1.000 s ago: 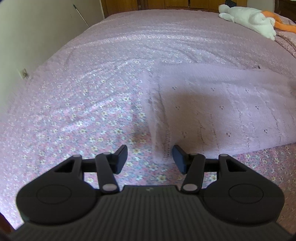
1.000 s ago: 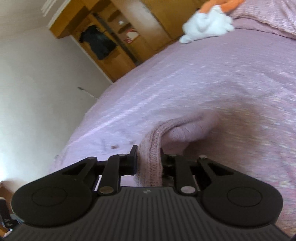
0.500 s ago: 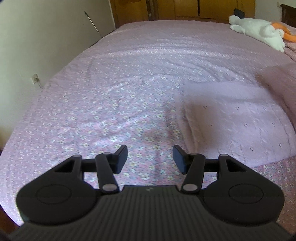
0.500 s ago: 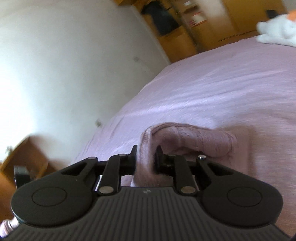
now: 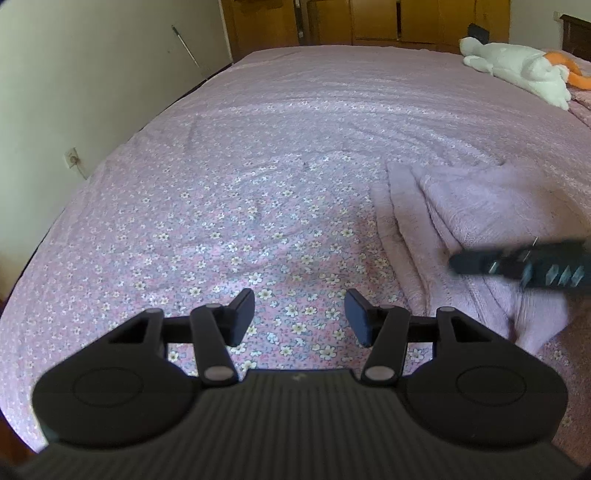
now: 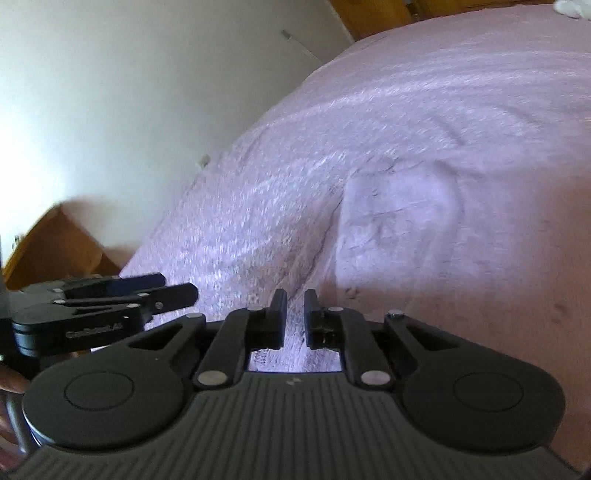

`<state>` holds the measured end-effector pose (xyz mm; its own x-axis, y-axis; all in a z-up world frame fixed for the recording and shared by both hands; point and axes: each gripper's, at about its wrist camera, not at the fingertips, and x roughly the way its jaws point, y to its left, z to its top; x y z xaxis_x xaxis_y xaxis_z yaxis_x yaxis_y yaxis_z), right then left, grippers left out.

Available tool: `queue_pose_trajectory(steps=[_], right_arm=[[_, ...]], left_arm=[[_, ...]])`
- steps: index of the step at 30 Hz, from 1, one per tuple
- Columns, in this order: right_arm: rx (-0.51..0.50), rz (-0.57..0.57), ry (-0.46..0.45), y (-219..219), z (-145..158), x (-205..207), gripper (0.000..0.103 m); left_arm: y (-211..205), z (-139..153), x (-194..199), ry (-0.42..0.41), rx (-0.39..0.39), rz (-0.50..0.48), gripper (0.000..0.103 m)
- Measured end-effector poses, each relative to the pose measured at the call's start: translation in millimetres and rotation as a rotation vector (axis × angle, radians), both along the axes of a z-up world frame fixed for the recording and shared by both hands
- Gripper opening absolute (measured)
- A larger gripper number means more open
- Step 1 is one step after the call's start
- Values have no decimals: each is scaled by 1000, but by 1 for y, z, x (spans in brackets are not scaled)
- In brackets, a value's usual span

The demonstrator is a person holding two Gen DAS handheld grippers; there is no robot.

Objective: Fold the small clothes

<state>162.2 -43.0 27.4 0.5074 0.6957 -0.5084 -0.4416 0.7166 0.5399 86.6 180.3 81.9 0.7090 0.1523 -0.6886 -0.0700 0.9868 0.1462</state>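
A pale lilac knit garment (image 5: 476, 221) lies folded in layers on the floral bedspread (image 5: 258, 206), to the right in the left wrist view; in the right wrist view it (image 6: 399, 221) lies ahead of my fingers. My left gripper (image 5: 299, 317) is open and empty, hovering over bare bedspread left of the garment. My right gripper (image 6: 294, 317) has its jaws a narrow gap apart with nothing between them, just over the garment's near edge. It shows blurred in the left wrist view (image 5: 517, 262), over the garment. The left gripper shows at the left of the right wrist view (image 6: 122, 295).
A white and orange plush toy (image 5: 517, 70) lies at the far right of the bed. A cream wall (image 5: 92, 85) with a socket runs along the bed's left side. Wooden wardrobes (image 5: 369, 22) stand beyond the bed. A wooden piece of furniture (image 6: 48, 243) stands by the wall.
My right gripper carried the garment's edge over to the left, laid it down and let go; its jaws have parted. My left gripper drew back and left, away from the garment.
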Motion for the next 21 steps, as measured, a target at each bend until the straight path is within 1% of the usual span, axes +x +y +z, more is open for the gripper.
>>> queue_pose_trajectory(steps=[1,3,5,7,12,15,17,21], right_arm=[[6,-16,-12,-8,5,-4,17],[1,-50,-46,-25,14,-11,29],[-16,-91,-77,-39,22,-16,56],[-40,-134,-108,-57,28,-23,64],[-127,-243,-161,-95,34,-37,67],[-142,-315,-148,-119,30,-44,67],[-155,-358,-138,-133,26,-49,67],[-176,-403,-122,-147,14,-50,67]], left_arm=[[0,1,0,-6,-9,-6,56],[-2,3,1,-14,-35,-13,56],[-5,5,3,-22,-72,-27,56],[-11,7,6,-28,-109,-45,56],[-36,9,17,-40,-176,-109,56],[-51,4,27,-39,-211,-136,56],[-62,0,35,-23,-222,-134,56],[-79,-12,50,-3,-264,-149,57]])
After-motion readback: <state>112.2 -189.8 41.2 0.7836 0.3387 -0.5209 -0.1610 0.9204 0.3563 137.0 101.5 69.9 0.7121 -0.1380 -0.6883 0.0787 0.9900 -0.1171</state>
